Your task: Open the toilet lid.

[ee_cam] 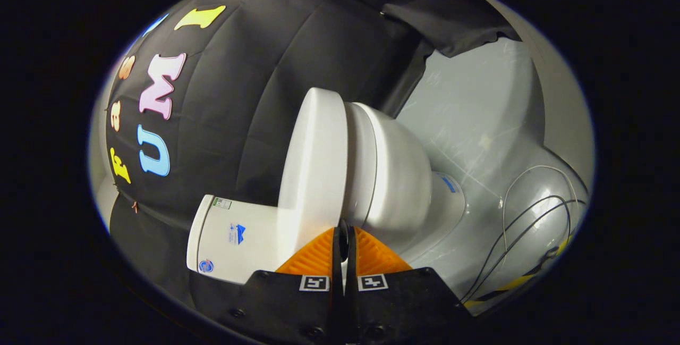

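Looking along your hand-held gripper [344,230], you see its two fingers drawn almost together, with only a thin dark slit between them. Their tips sit right at the seam where the toilet lid [313,164] meets the seat [360,164]. Whether anything is pinched in that slit you cannot tell, since the tips cover the spot, so treat the fingers as narrow and near closed rather than as holding the lid.

The view is rolled on its side, so the toilet appears tipped over. Its lid is the broad white slab just ahead of your fingertips and to their left. It lies flat against the seat with no gap showing between the two, so the lid is down. The seat and the rounded white bowl [398,175] stand just ahead and to the right of the fingers, and the bowl narrows to its base on the grey floor [478,111] further right.

To the left of your fingers, touching the lower end of the lid, is the white tank [234,238], which carries a few small stickers. Beyond it all hangs the black cloth wall [255,68]. Well off to the right of the fingers, thin cables [531,212] loop across the floor, with a strip of yellow and black tape [512,284] near them.
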A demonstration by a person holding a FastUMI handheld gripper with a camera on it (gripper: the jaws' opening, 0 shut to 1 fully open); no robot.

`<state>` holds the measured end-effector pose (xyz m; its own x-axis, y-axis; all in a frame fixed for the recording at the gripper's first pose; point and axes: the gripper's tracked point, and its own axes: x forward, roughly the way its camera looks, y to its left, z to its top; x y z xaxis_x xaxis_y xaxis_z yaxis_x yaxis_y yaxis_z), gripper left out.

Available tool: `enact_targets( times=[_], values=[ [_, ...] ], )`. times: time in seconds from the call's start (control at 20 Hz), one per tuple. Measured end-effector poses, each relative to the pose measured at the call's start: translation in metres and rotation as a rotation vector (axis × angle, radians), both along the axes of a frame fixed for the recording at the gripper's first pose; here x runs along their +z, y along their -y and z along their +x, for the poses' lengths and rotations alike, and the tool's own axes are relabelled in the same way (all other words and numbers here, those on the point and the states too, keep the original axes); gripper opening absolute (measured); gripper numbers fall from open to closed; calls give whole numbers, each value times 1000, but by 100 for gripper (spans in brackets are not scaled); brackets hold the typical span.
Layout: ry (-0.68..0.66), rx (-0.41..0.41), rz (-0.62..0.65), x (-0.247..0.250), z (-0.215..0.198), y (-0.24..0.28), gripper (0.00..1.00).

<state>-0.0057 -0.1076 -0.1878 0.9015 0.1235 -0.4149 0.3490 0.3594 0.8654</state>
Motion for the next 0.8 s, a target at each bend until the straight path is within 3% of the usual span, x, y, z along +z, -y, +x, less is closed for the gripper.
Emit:
enact_targets(
  times=[0.8],
  values=[
    [-38, 0, -108, 25, 0, -4, 5]
  ],
)
